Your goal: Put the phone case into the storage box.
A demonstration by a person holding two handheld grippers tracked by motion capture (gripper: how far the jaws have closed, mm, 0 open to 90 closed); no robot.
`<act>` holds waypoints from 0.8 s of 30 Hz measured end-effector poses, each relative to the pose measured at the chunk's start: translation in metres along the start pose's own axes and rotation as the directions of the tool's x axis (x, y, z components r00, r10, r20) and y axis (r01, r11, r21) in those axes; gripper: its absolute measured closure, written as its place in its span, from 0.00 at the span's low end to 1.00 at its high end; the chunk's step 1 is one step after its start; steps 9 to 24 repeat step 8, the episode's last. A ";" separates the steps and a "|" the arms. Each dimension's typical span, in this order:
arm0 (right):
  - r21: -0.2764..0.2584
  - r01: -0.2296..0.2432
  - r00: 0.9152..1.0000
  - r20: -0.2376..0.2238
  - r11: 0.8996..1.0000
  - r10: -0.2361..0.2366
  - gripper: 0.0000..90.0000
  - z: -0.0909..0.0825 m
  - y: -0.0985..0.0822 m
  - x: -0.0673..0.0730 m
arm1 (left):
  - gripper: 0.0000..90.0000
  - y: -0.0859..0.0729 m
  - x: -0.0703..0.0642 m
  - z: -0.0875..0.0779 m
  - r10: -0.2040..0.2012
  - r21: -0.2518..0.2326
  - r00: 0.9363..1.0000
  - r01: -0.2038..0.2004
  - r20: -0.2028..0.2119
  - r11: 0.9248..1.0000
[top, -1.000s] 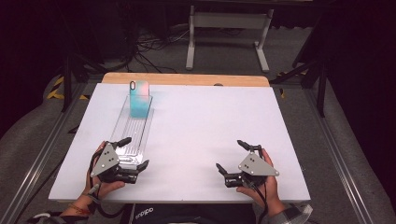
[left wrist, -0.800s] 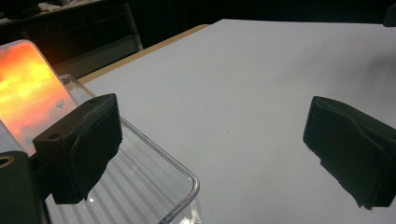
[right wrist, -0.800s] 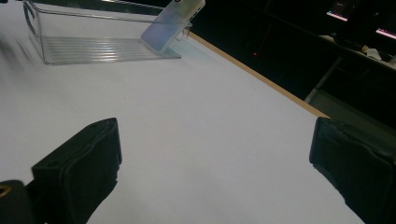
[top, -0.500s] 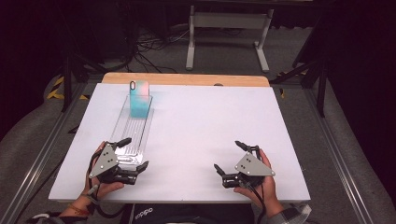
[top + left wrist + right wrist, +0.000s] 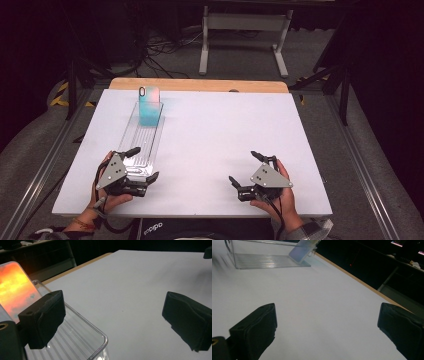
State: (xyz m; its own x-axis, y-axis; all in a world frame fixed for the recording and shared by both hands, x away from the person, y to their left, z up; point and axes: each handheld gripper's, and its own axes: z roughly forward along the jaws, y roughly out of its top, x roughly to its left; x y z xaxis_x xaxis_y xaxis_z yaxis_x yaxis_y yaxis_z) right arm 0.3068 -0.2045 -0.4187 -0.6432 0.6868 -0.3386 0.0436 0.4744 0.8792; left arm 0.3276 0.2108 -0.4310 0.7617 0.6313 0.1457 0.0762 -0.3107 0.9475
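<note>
Phone (image 5: 149,105) stood upright at far end of clear tray (image 5: 141,145), left gripper (image 5: 142,164) spread over tray's near end, right gripper (image 5: 247,168) held spread above white table (image 5: 215,130).

We can read one word; "adidas" in white letters stands on the dark garment (image 5: 165,231) of the person at the bottom edge of the high view, just below the near edge of the bench (image 5: 225,130); the letters are small and partly cut by the edge, so we read them with some doubt; on the phone (image 5: 149,102) at the far end of the clear tray (image 5: 131,134) we make out no lettering; in the two gripper views we find nothing that can be read.
</note>
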 end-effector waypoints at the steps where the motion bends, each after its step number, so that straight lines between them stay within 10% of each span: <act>1: 0.008 0.007 1.000 0.000 1.000 -0.007 0.04 0.000 -0.001 0.000 | 0.06 0.000 0.001 0.001 0.003 0.000 1.000 -0.003 0.001 1.000; 24: 0.015 -0.010 1.000 -0.003 1.000 0.010 0.04 0.002 -0.002 -0.003 | 0.06 -0.001 0.003 0.003 -0.011 0.005 1.000 0.011 0.005 1.000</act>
